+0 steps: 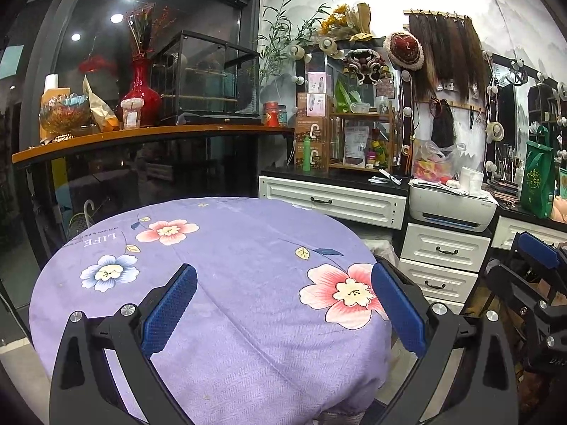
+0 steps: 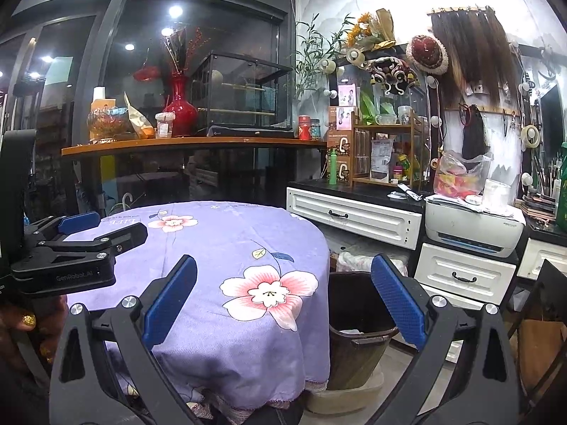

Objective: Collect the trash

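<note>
Just beside the round table (image 2: 226,248), a dark bin (image 2: 354,322).

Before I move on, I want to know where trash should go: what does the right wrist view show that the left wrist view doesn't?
Only the right wrist view shows the dark bin on the floor beside the table, with something pale inside, and the left gripper from the side, open and empty. Only the left wrist view shows the green bag on the counter and the right gripper at its right edge. Both show the round table with its purple floral cloth, no trash visible on it, the printer, and the red vase.
</note>
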The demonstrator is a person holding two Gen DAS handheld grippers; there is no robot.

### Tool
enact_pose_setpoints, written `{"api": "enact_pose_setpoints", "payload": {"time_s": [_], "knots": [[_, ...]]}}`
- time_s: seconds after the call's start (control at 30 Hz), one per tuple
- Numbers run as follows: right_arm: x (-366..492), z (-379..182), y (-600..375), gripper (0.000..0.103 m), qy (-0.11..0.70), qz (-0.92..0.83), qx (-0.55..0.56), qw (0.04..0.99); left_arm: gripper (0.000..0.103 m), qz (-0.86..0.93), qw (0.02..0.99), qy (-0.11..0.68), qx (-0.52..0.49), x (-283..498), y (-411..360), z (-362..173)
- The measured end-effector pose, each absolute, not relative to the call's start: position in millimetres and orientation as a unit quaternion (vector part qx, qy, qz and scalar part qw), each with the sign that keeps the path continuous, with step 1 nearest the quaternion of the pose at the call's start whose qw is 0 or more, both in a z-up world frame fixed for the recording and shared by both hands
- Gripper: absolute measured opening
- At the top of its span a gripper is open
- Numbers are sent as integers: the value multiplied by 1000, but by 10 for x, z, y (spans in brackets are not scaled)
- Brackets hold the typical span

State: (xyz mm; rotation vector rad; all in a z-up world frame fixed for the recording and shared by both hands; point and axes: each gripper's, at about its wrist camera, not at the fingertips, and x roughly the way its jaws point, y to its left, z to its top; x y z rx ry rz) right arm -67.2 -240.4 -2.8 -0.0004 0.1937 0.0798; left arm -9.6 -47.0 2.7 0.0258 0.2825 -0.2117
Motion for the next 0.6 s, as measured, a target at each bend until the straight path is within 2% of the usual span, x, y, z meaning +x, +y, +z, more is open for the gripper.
{"api": "enact_pose_setpoints", "payload": {"time_s": [0.6], "knots": [[-647,-60,-2379,97,102,45,0,994,97,-111,981,157,8,-66,-478,-27]]}}
